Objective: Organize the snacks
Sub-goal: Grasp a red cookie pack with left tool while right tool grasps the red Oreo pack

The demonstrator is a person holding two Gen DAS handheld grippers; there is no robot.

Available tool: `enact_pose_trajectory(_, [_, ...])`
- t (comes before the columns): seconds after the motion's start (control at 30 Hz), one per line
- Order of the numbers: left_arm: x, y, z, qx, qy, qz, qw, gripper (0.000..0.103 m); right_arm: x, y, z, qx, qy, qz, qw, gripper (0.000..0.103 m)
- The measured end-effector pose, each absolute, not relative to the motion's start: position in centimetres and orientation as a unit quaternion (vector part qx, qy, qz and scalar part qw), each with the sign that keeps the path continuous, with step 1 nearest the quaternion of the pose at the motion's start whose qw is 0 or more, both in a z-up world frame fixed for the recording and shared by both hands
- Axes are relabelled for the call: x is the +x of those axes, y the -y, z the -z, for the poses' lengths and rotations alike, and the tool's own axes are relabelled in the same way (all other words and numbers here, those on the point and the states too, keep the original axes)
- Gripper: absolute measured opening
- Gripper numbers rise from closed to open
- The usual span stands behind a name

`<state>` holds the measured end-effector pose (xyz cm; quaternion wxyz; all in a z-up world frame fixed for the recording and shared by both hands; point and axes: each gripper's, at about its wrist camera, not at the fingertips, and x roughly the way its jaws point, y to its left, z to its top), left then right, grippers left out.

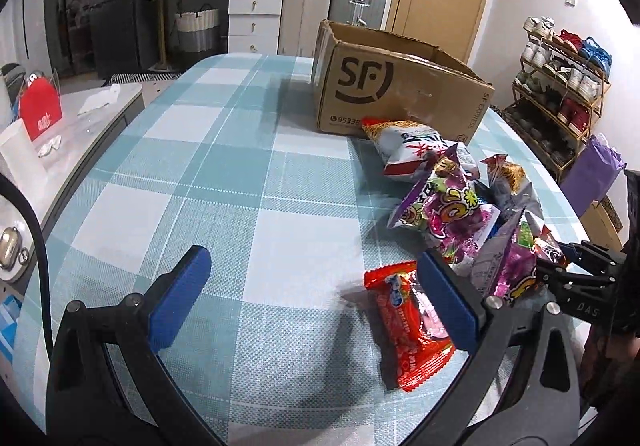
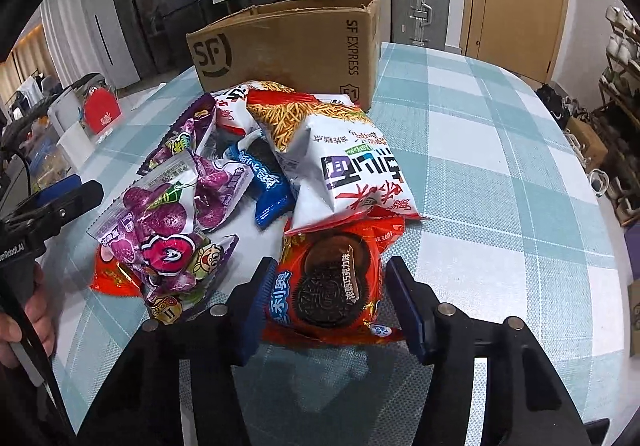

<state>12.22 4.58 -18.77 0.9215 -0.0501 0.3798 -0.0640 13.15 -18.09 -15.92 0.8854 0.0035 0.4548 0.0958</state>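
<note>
A pile of snack packets lies on the checked tablecloth (image 2: 480, 166) in front of an open SF cardboard box (image 2: 288, 46) (image 1: 400, 86). My right gripper (image 2: 331, 266) is shut on an orange chocolate cookie packet (image 2: 332, 286) at the pile's near edge, a pad against each side. A white noodle-snack bag (image 2: 348, 170) rests on that packet's far end. Purple candy bags (image 2: 168, 214) (image 1: 448, 214) and a blue packet (image 2: 268, 186) lie to the left. My left gripper (image 1: 314, 258) hangs open above the cloth, with a red packet (image 1: 404, 326) beside its right finger.
A side table with a red card holder (image 1: 40, 114) stands to the left. A shoe rack (image 1: 560, 94) and a purple bag (image 1: 592, 174) are to the right. Behind the table are drawers, suitcases (image 2: 420, 2) and a wooden door. A hand (image 2: 24, 310) holds the left gripper's handle.
</note>
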Motion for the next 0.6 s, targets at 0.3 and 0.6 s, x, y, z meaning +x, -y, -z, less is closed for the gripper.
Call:
enact_pose_trajectory(0.3, [12.3, -4.7, 19.2, -0.06, -0.391, 0.063, 0.916, 0.103, 12.9, 19.3, 15.3, 0.042, -0.438, -0.107, 0.892, 0.045])
enact_pose_trajectory(0.6, [11.9, -2.2, 19.6, -0.073, -0.427, 0.105, 0.895, 0.103, 12.4, 19.7, 14.9, 0.053, -0.424, -0.109, 0.898, 0.045])
